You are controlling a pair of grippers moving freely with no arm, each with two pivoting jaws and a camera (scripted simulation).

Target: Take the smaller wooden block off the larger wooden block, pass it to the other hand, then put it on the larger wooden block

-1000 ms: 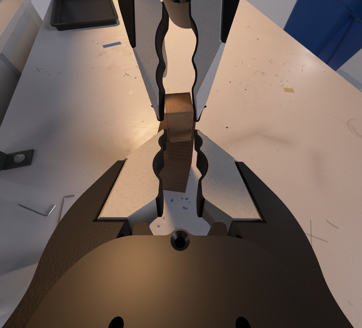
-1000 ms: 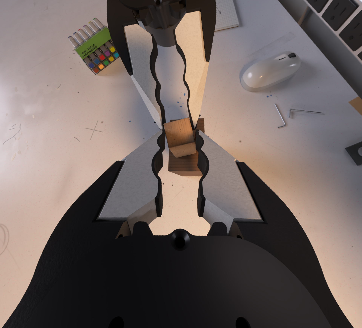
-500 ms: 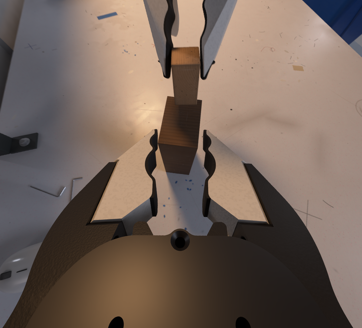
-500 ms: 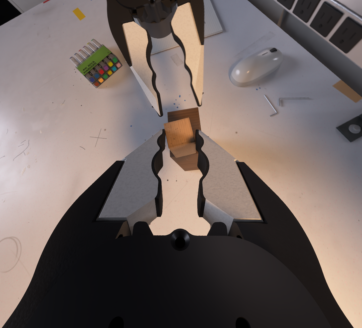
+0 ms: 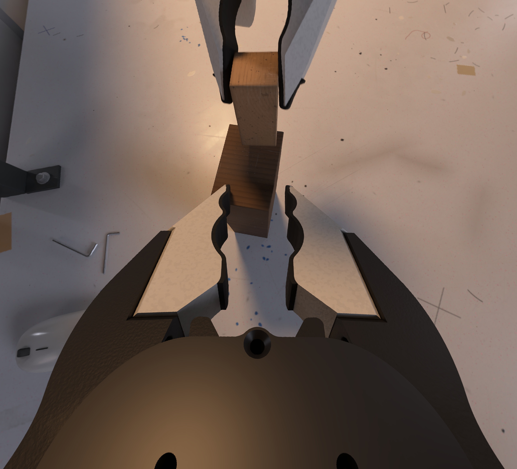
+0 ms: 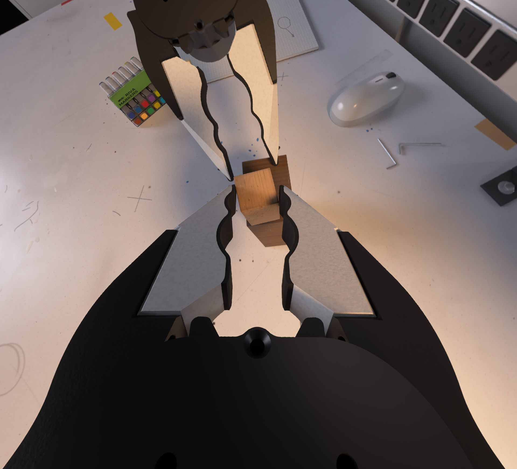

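The smaller wooden block [image 5: 256, 97], light and tall, is held upright in my right gripper [image 5: 256, 103], whose fingers come in from the top of the left wrist view. It hangs just above the far end of the larger wooden block [image 5: 249, 175], which is dark and lies on the table. In the right wrist view my right gripper [image 6: 256, 188] is shut on the smaller block [image 6: 256, 195], with the larger block [image 6: 270, 234] below it. My left gripper [image 5: 257, 187] is open and empty, its tips beside the larger block's near end. It also shows in the right wrist view [image 6: 251, 170].
A white mouse [image 6: 366, 100], a pack of markers [image 6: 134, 97], a notepad [image 6: 291, 27] and two hex keys [image 6: 391, 153] lie on the white table. A row of sockets [image 6: 447, 8] runs along the far right. A black bracket [image 5: 42, 178] is bolted at the left.
My left gripper has let go of the smaller block, opened and drawn back. My right gripper keeps hold of the block and has carried it away from the left gripper, above the larger block.
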